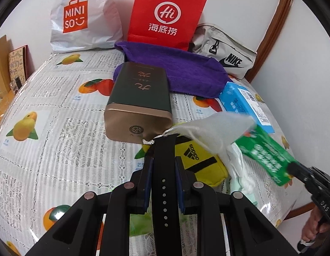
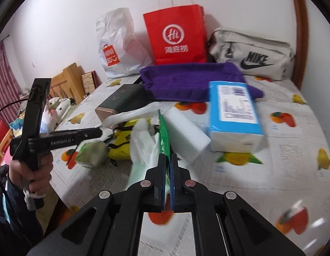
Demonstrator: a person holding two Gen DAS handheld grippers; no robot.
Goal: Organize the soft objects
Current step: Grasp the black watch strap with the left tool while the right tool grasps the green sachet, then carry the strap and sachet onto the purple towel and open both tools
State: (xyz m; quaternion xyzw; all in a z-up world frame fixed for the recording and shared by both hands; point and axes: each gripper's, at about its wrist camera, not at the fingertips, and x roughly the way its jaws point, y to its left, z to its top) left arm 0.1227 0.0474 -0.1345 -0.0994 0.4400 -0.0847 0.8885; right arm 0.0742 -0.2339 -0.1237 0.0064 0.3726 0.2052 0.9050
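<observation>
Showing a table covered with a fruit-print cloth (image 2: 271,160), on which soft goods lie among bags and a tin. Left gripper (image 1: 163,149): jaws drawn close and clenched on a black perforated strap (image 1: 163,183) that runs up between the pads; its tip reaches the knotted cord of a translucent white pouch (image 1: 214,125). Just right of the strap lies a yellow Adidas pouch (image 1: 199,160), flat on the cloth. Right gripper (image 2: 167,160): pads pressed together, grasping a green packet (image 2: 165,136) by its edge, white tissue (image 2: 143,145) spilling from it; in the left wrist view the same packet (image 1: 263,151) is seen tilted above the cloth at the right, its image blurred. Beyond the packet a white block (image 2: 186,132) leans against a blue tissue pack (image 2: 235,115), which lies on the cloth near a purple towel (image 2: 192,81). A dark tin with a copper base (image 1: 139,102) lies on its side, its far end on the towel's edge. Along the back wall stand a white Miniso bag (image 1: 83,17), a red paper bag (image 1: 167,15) and a beige Nike bag (image 2: 252,57), side by side. The person's left hand (image 2: 32,170) grips the left tool's handle at the table's near edge
</observation>
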